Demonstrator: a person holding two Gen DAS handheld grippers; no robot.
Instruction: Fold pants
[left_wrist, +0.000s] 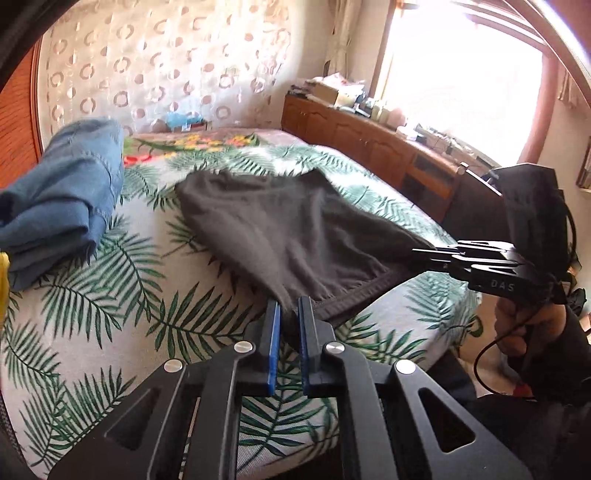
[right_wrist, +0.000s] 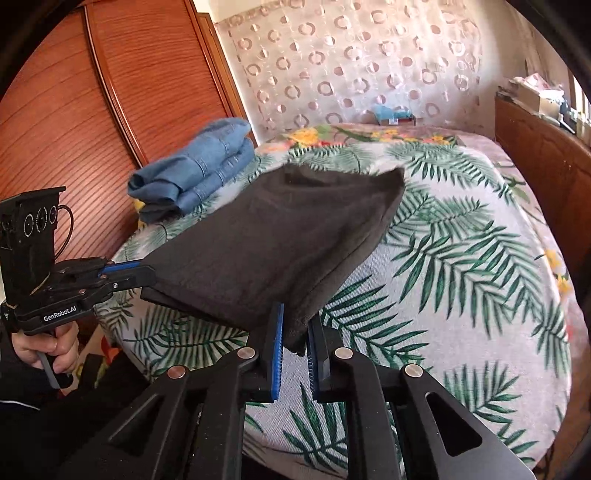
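The left tool (left_wrist: 288, 306) is clamped on one corner of the dark grey pants (left_wrist: 280, 229), its blue pads nearly together with cloth between them; the right tool (right_wrist: 297, 321) pinches the other near corner the same way; the pants hang stretched between the two above the near edge of the bed (right_wrist: 461, 266), their far end draped down toward the leaf-print cover; folded blue jeans (right_wrist: 199, 166) lie at the bed's far left corner, beside the wooden wardrobe (right_wrist: 92, 110).
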